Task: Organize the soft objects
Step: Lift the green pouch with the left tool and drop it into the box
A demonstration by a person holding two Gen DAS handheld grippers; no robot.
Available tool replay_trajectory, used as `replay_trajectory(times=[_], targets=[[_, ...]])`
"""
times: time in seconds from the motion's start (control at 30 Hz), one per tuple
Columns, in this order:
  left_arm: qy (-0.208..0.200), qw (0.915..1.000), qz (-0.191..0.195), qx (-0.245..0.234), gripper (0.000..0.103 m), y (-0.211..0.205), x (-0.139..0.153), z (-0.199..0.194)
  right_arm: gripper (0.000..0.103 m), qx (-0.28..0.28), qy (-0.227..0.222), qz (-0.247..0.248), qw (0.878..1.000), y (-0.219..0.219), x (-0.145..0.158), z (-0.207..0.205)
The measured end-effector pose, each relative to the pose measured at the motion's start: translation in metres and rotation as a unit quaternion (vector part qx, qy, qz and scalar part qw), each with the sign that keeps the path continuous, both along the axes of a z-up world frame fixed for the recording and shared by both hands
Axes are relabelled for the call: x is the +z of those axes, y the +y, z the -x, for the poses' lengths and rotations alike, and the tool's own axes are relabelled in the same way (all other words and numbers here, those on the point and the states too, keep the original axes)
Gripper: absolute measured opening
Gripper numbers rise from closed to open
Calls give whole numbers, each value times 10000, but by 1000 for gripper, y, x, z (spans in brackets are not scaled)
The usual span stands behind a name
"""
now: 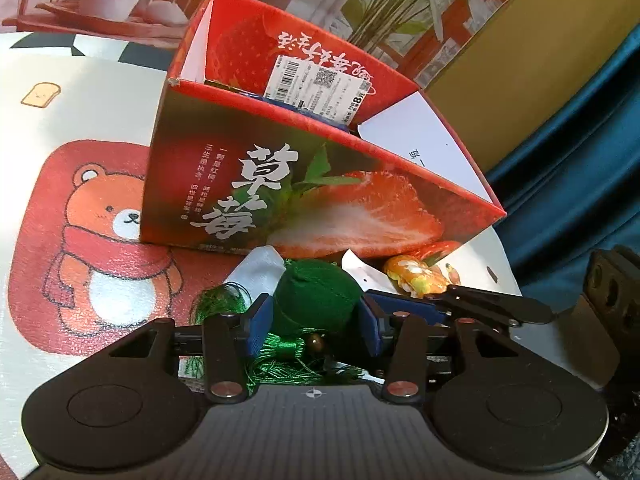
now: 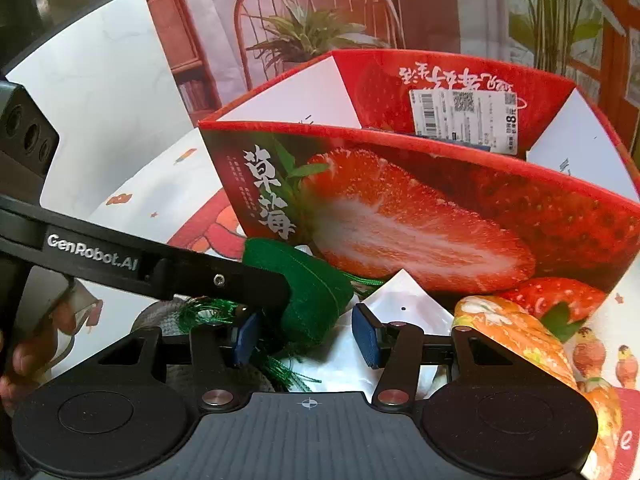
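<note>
One green pouch, one box, two tools.
My left tool [image 1: 316, 320] clamped the green tasselled pouch [image 1: 316, 300] before one strawberry box [image 1: 320, 184]; my right tool [image 2: 306, 338] stood half-open, gripping nothing; one orange pouch [image 2: 516, 332] lay beside.

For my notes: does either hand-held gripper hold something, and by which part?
The left hand-held gripper holds the green tasselled pouch by its body. The right hand-held gripper holds nothing.
</note>
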State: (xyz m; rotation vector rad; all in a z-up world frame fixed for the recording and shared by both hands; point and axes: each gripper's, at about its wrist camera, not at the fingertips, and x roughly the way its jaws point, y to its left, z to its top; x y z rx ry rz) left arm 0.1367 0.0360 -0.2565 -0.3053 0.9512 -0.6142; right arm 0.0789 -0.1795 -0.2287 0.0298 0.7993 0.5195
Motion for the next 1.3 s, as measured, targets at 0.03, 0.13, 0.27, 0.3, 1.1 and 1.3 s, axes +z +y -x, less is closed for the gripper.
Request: replay_trajectory(times=[0.03,0.13,0.27,0.3,1.1,1.3], targets=[[-8,10000,8,-9,49,0,0,-1,48,-2,12,-36,10000,0,-1,-1],[57,9999,95,5,49,3,-2,-6,47,-22,71,-118,9999,-2,-5,-5],[-14,10000,24,-55,49,-1,2,-4,46,-41,168,-144,9997,-1,-9,-8],[-43,10000,4,-66,49,-2,4,-3,44,-27,176,-163,9997,-1,-8,-8],[-2061,9778,314,-211,49,-16,154,7,44,-59,-1622,-394,9860,-19,132,-7],[-2231,9729,449,-410,50,-38,177,-17,45,-327,-2049,-256,9779,-31,162,-20]])
